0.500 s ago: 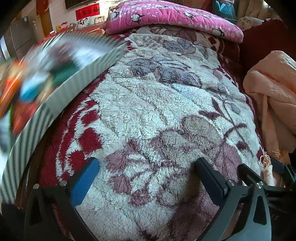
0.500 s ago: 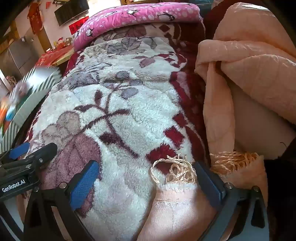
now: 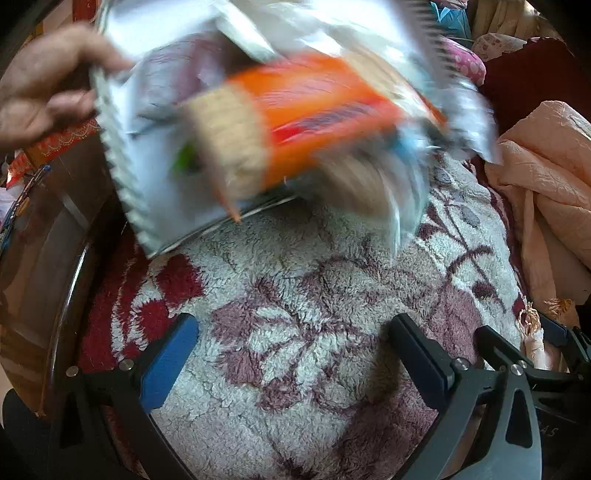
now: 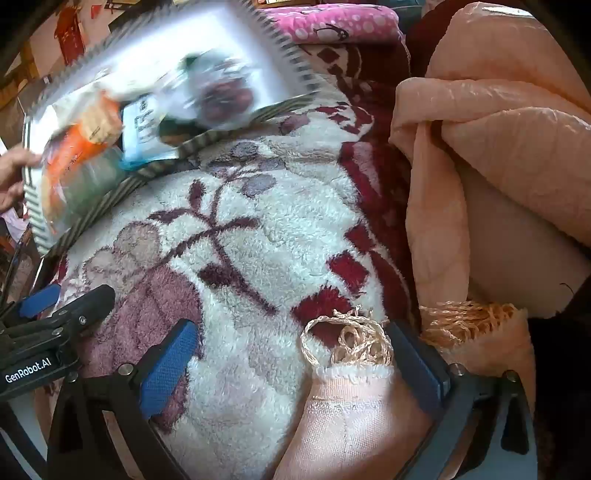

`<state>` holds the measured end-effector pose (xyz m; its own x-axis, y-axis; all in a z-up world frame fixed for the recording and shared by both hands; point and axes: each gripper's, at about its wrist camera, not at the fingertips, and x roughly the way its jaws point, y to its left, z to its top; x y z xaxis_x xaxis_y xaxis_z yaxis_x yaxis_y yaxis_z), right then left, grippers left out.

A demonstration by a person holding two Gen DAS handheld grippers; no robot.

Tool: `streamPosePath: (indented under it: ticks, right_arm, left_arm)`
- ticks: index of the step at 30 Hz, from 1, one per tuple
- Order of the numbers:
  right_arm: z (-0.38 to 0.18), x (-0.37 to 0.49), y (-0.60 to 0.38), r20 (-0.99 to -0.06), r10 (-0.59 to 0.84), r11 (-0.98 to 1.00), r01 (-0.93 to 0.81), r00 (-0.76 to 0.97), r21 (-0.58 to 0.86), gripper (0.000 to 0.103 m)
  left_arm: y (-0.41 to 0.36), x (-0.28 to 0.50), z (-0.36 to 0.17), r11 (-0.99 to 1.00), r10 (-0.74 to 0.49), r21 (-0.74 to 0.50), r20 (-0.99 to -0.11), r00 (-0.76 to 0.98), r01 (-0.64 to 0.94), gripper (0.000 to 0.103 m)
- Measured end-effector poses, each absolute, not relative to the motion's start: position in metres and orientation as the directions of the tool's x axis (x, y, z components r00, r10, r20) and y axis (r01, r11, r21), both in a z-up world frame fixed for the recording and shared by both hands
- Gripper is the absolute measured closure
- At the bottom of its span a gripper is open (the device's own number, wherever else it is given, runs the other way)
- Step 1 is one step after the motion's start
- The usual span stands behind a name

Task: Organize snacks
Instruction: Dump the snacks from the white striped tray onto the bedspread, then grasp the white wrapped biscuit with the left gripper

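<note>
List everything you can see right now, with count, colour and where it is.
Box: one, white with striped rim, tipped above the blanket's far left.
Snack packs: several, orange, blue and white, blurred, spilling from the box.
Blanket: one, white with maroon flowers, beneath everything.
Quilt: one, peach, on the right.
Pillow: one, pink, far end.
Bare hand: one, gripping the box's left edge.
Left hand-held gripper: open, empty.
Right hand-held gripper: open, empty.
</note>
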<state>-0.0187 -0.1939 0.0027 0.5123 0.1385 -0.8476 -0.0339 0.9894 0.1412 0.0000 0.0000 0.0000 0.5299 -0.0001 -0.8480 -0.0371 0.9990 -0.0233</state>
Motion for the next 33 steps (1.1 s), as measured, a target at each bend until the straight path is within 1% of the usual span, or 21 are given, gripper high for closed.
streamPosePath:
  ticks: [33]
  right_arm:
    - [0.0004, -0.0171, -0.1965, -0.848, 0.138, 0.989, -0.031, 0.512, 0.142, 0.001]
  left_arm:
    - [0.0001, -0.0011, -0.0005, 0.999, 0.0, -0.023, -0.848, 0.529, -0.038, 0.0]
